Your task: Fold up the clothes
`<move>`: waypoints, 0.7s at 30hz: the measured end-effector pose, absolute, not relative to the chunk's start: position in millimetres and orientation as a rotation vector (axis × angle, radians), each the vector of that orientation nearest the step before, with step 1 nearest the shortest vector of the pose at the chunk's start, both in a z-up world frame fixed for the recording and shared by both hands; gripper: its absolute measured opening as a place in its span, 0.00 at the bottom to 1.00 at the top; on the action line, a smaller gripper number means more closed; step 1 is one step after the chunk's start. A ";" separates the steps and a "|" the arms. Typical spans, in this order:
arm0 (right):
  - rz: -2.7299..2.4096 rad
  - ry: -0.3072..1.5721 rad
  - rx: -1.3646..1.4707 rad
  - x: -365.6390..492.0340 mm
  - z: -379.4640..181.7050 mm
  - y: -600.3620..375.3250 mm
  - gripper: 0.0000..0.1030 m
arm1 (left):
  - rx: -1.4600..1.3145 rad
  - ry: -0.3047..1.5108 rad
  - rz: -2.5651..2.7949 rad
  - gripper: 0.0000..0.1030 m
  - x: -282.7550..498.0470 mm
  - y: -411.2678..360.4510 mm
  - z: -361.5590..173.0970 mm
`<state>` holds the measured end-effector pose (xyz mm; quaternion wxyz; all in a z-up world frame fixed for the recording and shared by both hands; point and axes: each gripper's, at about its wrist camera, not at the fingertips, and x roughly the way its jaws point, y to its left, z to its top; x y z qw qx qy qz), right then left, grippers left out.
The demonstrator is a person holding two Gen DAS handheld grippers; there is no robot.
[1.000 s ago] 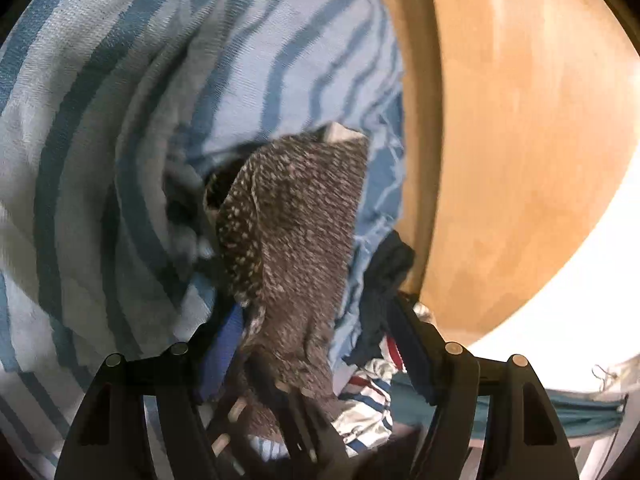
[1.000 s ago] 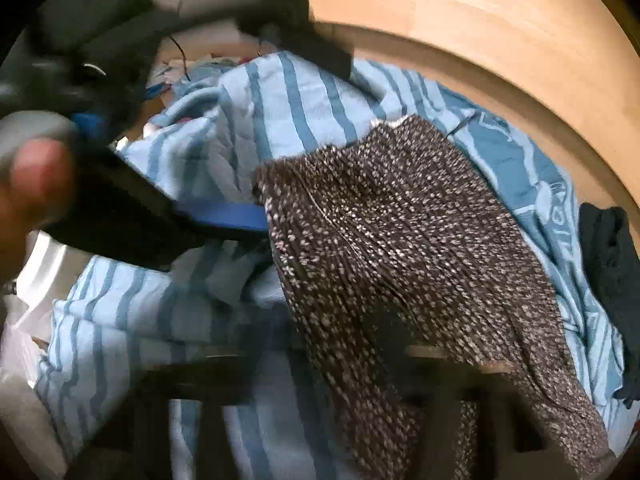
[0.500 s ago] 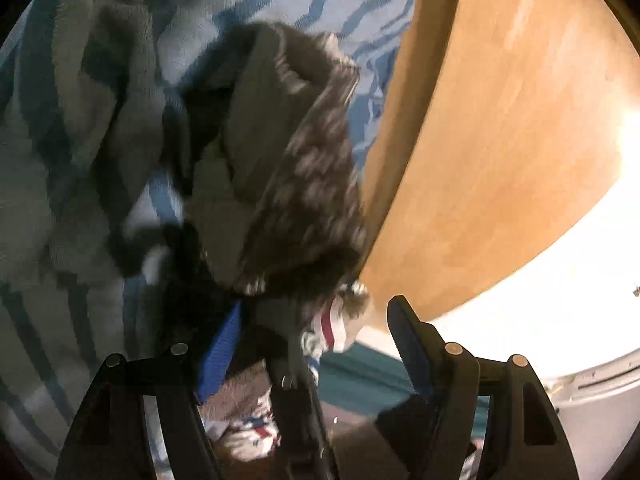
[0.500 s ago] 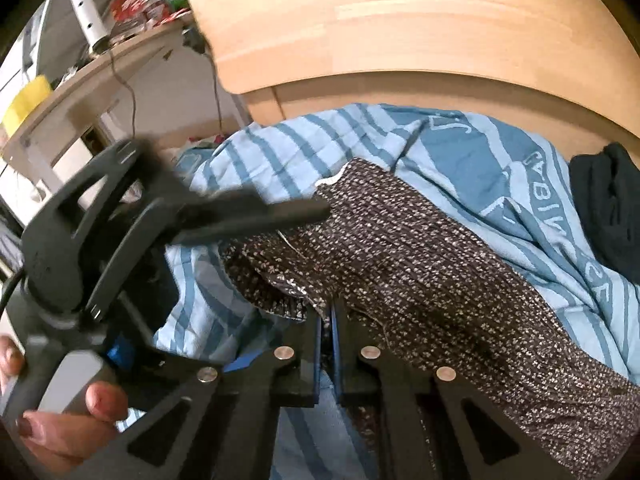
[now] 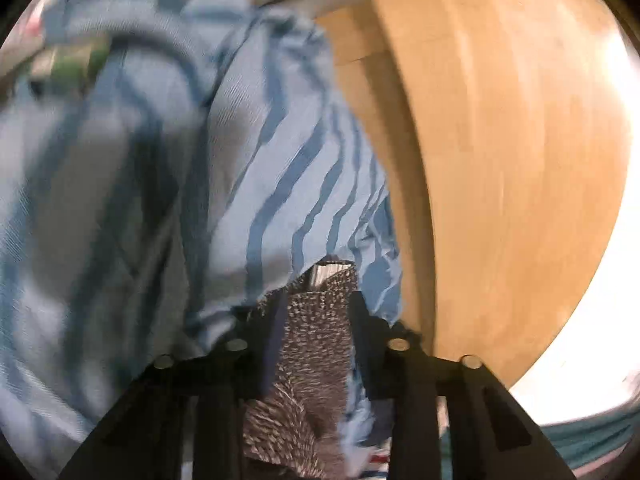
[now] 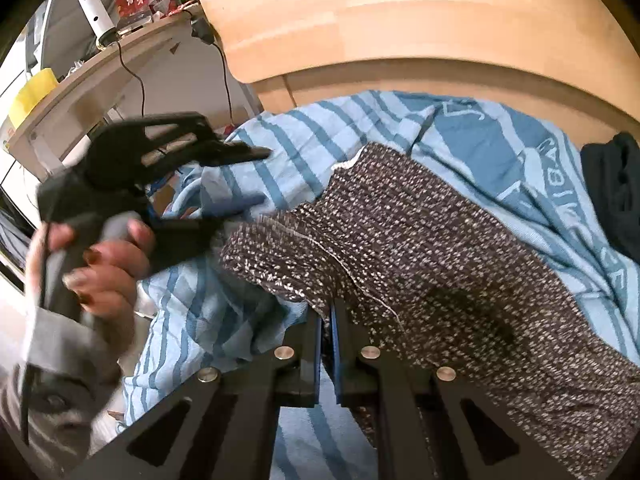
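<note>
A brown knit garment with white flecks (image 6: 420,248) lies on a crumpled blue-and-white striped cloth (image 6: 288,152). My right gripper (image 6: 329,314) is shut on the garment's near edge, which drapes over its tips. A hand (image 6: 108,264) holds my left gripper (image 6: 256,178) at the left, its tips over the striped cloth just short of the garment's left edge. Its jaws are closing. In the left wrist view the flecked garment (image 5: 316,340) shows in the gap of the left gripper (image 5: 316,304), but I see no pad pressing on it.
A light wooden board (image 6: 400,20) stands behind the cloth and also fills the right side as the board (image 5: 520,160). A black garment (image 6: 612,192) lies at the far right. A cluttered shelf (image 6: 100,72) with hanging cables is at the upper left.
My left gripper has drawn back and up from the flecked garment, and its jaws have narrowed. The right gripper has kept still, shut on the garment's edge.
</note>
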<state>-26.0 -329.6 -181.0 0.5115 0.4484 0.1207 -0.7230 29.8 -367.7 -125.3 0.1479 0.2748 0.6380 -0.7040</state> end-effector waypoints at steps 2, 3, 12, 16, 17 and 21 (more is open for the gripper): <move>-1.756 0.283 1.079 -28.0 -180.1 -331.1 0.04 | 0.835 1.851 -2.028 0.30 29.4 -355.9 -125.6; -1.766 0.274 1.080 -30.5 -178.5 -331.3 0.04 | 0.836 1.902 -1.999 0.35 34.1 -349.6 -130.2; -1.799 0.313 1.054 -39.6 -166.3 -332.4 0.04 | 0.745 2.364 -1.897 0.74 41.3 -293.5 -167.2; -1.786 0.341 1.033 -35.1 -165.2 -333.1 0.04 | 0.709 2.346 -1.850 0.74 14.3 -292.0 -180.3; -1.780 0.339 1.035 -35.0 -165.5 -332.7 0.04 | 0.716 2.370 -1.832 0.74 7.7 -295.0 -185.4; -1.764 0.332 1.038 -35.3 -166.8 -331.2 0.04 | 0.830 2.384 -1.726 0.14 -11.4 -308.2 -208.1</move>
